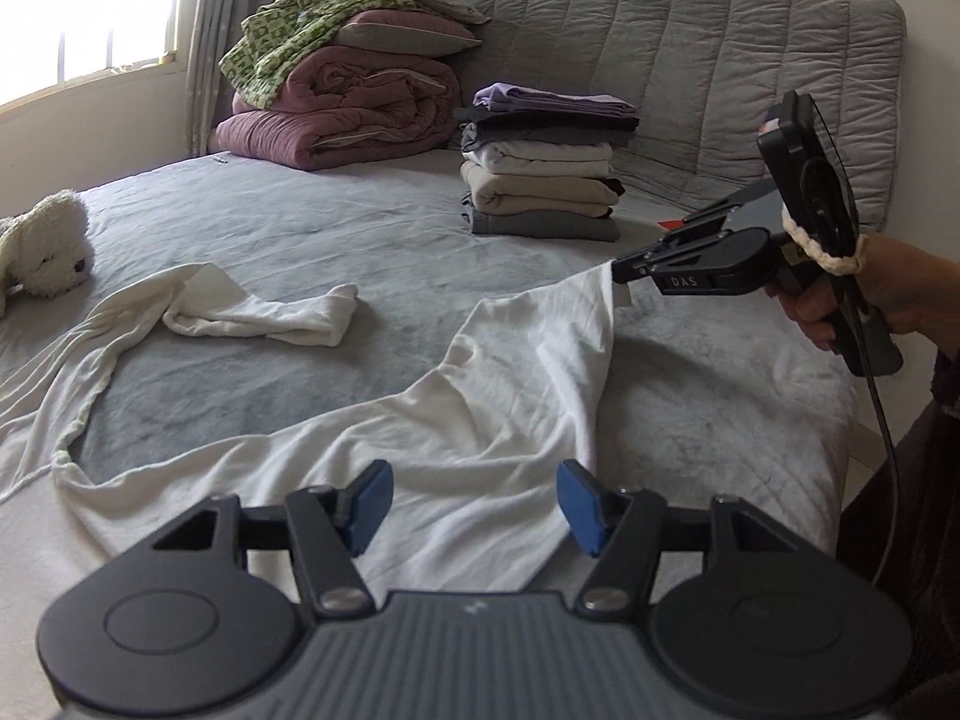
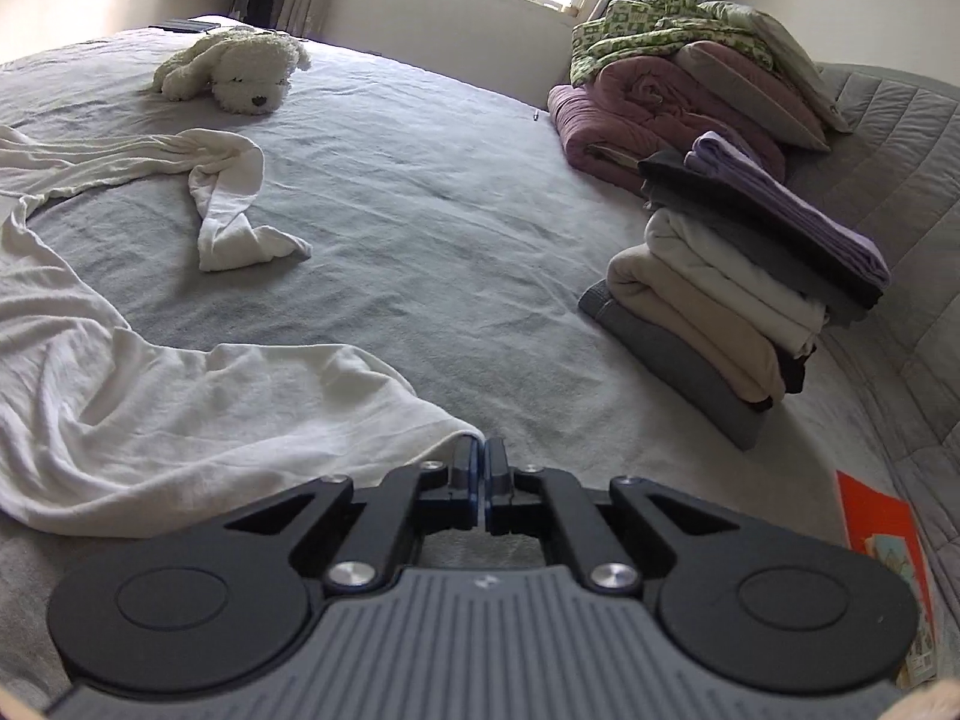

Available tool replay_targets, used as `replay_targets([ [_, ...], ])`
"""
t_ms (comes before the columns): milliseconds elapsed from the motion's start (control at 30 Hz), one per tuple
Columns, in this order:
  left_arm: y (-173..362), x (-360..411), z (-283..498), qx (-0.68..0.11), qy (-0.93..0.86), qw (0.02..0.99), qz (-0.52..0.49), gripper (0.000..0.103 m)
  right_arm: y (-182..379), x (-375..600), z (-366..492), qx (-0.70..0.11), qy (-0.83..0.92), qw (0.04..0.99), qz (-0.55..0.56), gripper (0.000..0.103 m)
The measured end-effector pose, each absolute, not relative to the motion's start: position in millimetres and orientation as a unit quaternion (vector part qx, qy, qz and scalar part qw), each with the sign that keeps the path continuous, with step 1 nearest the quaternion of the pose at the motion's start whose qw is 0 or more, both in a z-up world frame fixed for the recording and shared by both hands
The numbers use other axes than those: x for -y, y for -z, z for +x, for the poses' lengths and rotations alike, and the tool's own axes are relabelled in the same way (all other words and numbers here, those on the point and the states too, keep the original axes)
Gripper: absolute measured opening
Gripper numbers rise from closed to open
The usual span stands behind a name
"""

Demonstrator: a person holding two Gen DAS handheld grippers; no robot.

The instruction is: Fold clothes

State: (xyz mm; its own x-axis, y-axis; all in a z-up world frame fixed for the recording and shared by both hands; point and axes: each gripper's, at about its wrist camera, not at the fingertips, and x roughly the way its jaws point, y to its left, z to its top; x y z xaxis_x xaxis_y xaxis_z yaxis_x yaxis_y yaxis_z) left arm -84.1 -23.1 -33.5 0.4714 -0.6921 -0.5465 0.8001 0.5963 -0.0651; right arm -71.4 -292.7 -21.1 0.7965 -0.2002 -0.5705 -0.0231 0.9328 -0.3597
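Pinching one corner of the white garment [image 1: 372,450], the right gripper [image 1: 624,271] lifts it off the bed [image 1: 720,372]; the left gripper [image 1: 474,495], spread wide, hovers over the near edge, cloth trailing far left.

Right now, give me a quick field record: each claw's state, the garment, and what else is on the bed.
left claw: open, hovering over the near edge of the garment, holding nothing
right claw: shut on a corner of the garment, lifting it off the bed
white garment: spread loosely and rumpled, one sleeve twisted, unfolded
bed: grey cover
folded stack: near the headboard, apart from the garment
bedding pile: by the window
plush toy: far side of the bed
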Motion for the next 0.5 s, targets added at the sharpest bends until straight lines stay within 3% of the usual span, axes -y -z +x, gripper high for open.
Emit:
replay_targets([
  [267, 42.0, 39.0, -108.8, -0.251, 0.488, 0.822, 0.154, 0.048, 22.4, 294.3, -94.6, -0.299, 0.053, 0.916, -0.263, 0.000],
  [433, 50.6, 46.8, -112.6, -0.251, 0.477, 0.823, 0.179, 0.042, 31.2, 303.1, -104.3, -0.326, 0.038, 0.910, -0.253, 0.000],
  [467, 52.0, 48.2, -113.0, -0.251, 0.474, 0.824, 0.183, 0.041, 32.6, 305.7, -104.8, -0.332, 0.034, 0.911, -0.243, 0.001],
  [500, 53.5, 49.7, -113.3, -0.252, 0.471, 0.825, 0.187, 0.040, 33.5, 307.9, -104.7, -0.339, 0.027, 0.912, -0.229, 0.010],
])
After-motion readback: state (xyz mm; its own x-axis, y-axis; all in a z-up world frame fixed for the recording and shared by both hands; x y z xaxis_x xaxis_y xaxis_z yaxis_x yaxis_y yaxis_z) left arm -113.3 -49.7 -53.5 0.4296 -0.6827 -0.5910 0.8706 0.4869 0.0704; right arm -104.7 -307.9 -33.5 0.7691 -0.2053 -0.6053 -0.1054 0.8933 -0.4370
